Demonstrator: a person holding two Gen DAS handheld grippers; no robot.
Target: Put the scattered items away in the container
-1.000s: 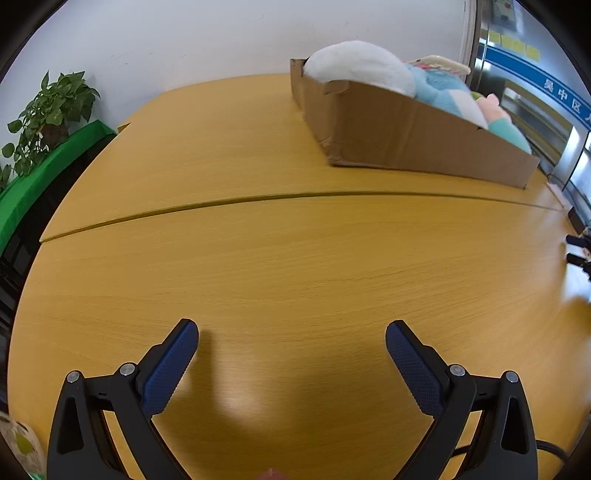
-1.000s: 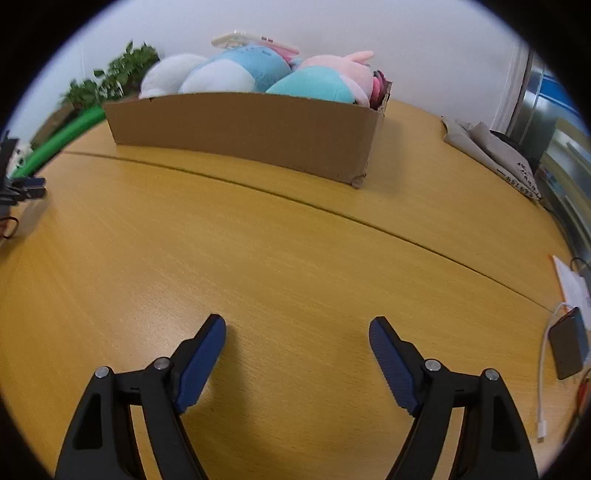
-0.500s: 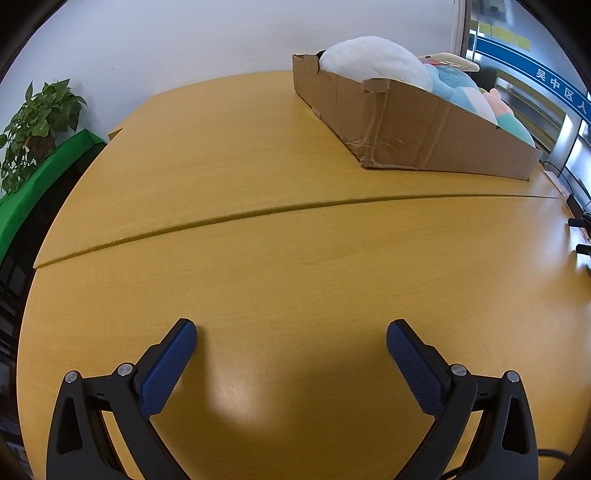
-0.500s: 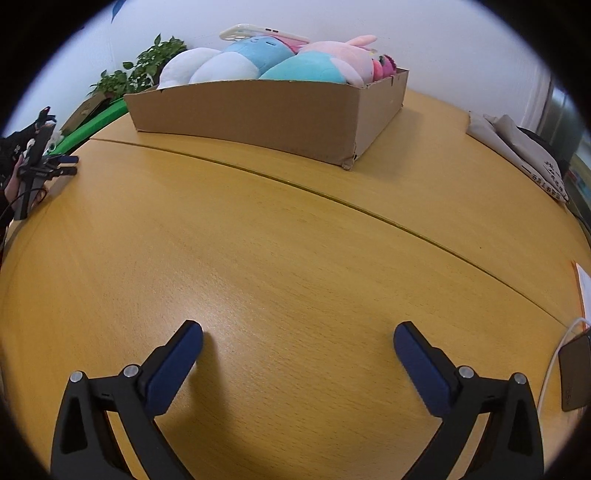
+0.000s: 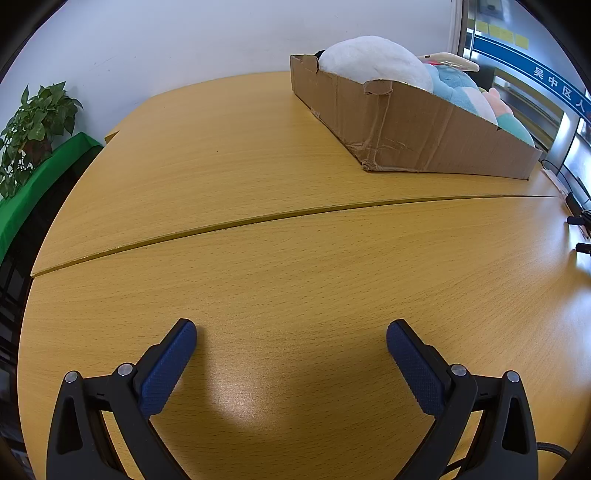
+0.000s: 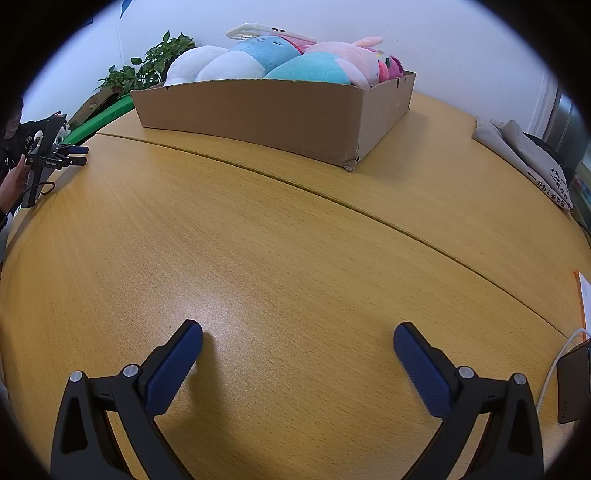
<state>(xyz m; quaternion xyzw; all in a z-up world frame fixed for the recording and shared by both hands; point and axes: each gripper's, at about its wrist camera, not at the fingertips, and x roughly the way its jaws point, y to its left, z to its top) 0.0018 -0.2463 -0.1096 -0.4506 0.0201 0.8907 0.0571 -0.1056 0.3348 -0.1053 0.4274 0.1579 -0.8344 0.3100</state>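
Plush toys (image 6: 258, 62) and a phone case (image 6: 255, 31) fill the cardboard box (image 6: 258, 110), both the left gripper (image 5: 291, 338) and right gripper (image 6: 298, 338) gape empty over bare worktop (image 6: 295, 258), so tidying looks complete.

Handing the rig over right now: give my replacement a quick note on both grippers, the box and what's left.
Left gripper: open, empty, low over bare table.
Right gripper: open, empty, likewise.
Cardboard box sits on the far half of the table, heaped with plush toys; a phone case lies on top.
No loose toys show on the table in either view.
Left: apparently nothing; check outside these views.
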